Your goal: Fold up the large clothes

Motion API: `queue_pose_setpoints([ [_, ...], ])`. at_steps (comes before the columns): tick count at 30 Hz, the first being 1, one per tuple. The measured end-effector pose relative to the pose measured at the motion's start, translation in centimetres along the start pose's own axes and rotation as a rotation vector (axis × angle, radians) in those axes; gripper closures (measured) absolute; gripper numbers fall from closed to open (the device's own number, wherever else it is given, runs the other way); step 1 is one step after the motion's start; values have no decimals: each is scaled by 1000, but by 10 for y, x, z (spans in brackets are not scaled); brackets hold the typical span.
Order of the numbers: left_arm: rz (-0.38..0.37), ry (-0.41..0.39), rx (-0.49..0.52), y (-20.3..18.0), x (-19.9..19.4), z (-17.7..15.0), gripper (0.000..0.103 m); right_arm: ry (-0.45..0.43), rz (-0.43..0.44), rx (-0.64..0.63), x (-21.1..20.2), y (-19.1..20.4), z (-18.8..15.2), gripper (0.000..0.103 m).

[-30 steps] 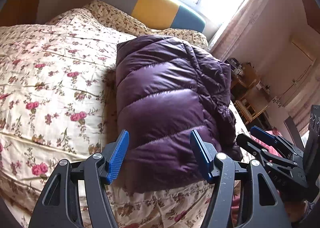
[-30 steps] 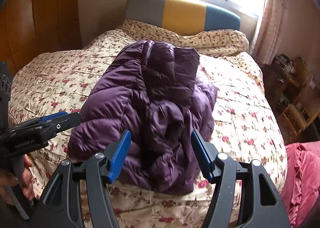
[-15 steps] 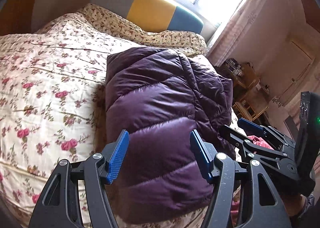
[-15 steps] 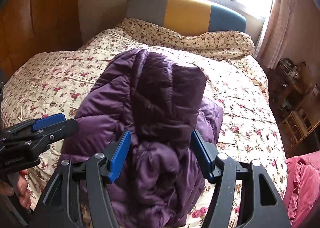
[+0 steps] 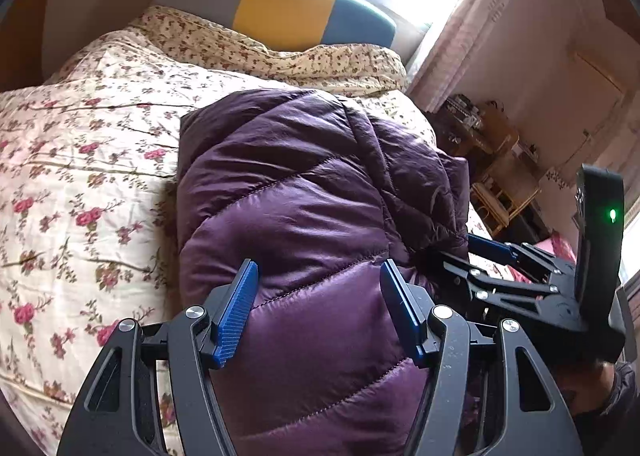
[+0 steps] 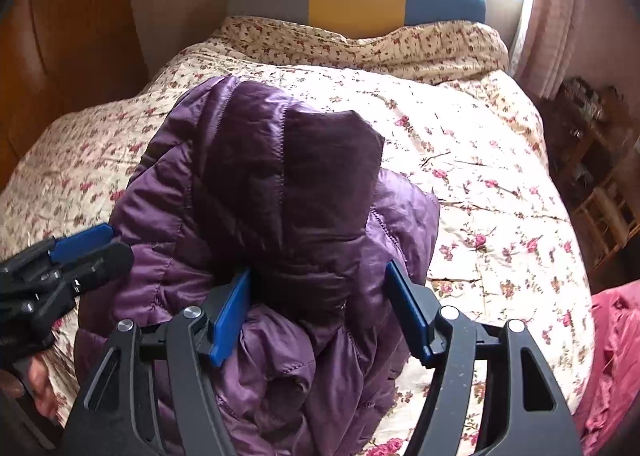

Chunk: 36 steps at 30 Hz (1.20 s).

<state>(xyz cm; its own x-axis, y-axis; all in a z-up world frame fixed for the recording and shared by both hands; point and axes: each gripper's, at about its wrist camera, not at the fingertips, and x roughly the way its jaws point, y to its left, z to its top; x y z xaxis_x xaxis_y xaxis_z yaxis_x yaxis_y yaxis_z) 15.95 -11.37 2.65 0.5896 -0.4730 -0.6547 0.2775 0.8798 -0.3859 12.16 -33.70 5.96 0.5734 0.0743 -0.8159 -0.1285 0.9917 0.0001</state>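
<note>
Left gripper (image 5: 318, 306) and right gripper (image 6: 318, 306) both gape, jaws spread, straddling the near edge of the folded purple puffer jacket (image 5: 304, 223) on the floral bedspread (image 5: 80, 175). Neither clamps fabric. Since 1.0 s ago both have advanced closer onto the jacket.

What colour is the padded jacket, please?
Dark purple jacket, clearest in the left wrist view.

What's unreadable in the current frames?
- Near hem of the purple jacket: left wrist view, cut off by bottom edge and left gripper.
- Jacket's sleeves: right wrist view, lost among bunched folds.
- Bedside shelf contents: too small, dark.
</note>
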Motion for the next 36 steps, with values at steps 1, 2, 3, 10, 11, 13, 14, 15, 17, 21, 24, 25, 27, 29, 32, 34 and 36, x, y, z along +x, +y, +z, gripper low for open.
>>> queue_pose_setpoints([
  [1, 2, 4, 14, -2, 3, 1, 41, 1, 2, 6, 3, -2, 1, 38],
  [2, 2, 8, 23, -3, 5, 1, 41, 7, -6, 10, 7, -4, 1, 37],
  [3, 0, 13, 29, -4, 8, 1, 41, 18, -21, 12, 11, -6, 1, 37],
  [10, -4, 59, 91, -9, 30, -7, 41, 100, -43, 70, 45, -24, -19, 35],
  [11, -6, 64, 98, -8, 33, -9, 41, 110, -35, 85, 49, -27, -23, 35],
  [13, -12, 79, 109, -8, 39, -15, 41, 129, -13, 127, 60, -33, -35, 34],
  [14, -14, 83, 112, -8, 41, -16, 41, 129, -8, 138, 63, -35, -39, 34],
  [15, -13, 87, 122, -8, 43, -19, 41, 129, -6, 145, 64, -36, -41, 34],
  [17, -8, 89, 133, -8, 46, -22, 41, 128, -9, 148, 64, -37, -41, 34],
  [21, -13, 84, 136, -6, 44, -22, 41, 120, -28, 145, 59, -33, -37, 33],
  [24, -18, 78, 124, -4, 41, -21, 41, 98, -62, 118, 50, -21, -34, 32],
  [25, -20, 74, 122, -3, 39, -20, 41, 89, -76, 105, 47, -19, -33, 31],
  [27, -17, 67, 121, -4, 36, -20, 41, 76, -89, 96, 42, -16, -31, 31],
  [29, -15, 57, 109, -4, 32, -19, 41, 62, -95, 89, 37, -13, -29, 31],
  [32, -7, 37, 95, -3, 24, -16, 41, 40, -101, 78, 27, -11, -29, 31],
  [34, 2, 25, 86, -2, 19, -15, 41, 28, -103, 73, 22, -10, -27, 31],
  [36, 9, 14, 80, -2, 15, -14, 41, 12, -105, 71, 13, -7, -25, 29],
])
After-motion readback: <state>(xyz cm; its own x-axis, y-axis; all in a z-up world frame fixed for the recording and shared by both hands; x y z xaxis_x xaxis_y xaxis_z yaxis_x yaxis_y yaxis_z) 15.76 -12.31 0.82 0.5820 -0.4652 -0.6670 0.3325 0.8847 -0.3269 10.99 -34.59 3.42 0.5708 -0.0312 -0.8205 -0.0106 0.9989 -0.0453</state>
